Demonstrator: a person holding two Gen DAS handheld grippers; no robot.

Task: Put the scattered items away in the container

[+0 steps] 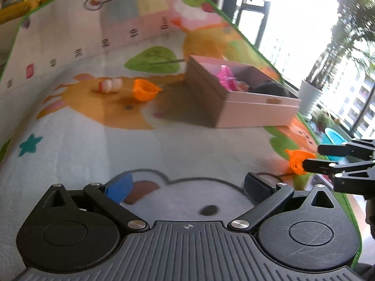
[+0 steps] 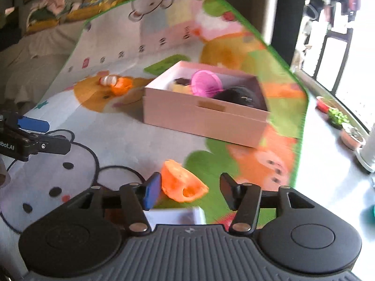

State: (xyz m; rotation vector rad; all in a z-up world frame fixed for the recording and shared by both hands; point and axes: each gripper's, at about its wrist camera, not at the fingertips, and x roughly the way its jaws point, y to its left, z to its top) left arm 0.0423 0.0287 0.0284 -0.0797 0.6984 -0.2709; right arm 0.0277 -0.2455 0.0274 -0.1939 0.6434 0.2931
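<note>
Two orange toy pieces were still out on the play mat (image 2: 131, 131); the nearer orange piece (image 2: 182, 185) lay between my right gripper's (image 2: 188, 190) open fingers, unheld, the pink box (image 2: 201, 117) beyond. My left gripper (image 1: 187, 187) hung open and empty.

Strong daylight pours in through the windows (image 1: 304, 23) on the right, and the glass burns out to plain white in both views. The play mat (image 1: 93, 140) is brightly lit. The pink box (image 1: 234, 107) throws a soft shadow leftward onto it. Both pictures are smeared, probably by motion, so the small toys look fuzzy. The fisheye lenses bend the mat's green edge into a curve, and the corners go dark.
</note>
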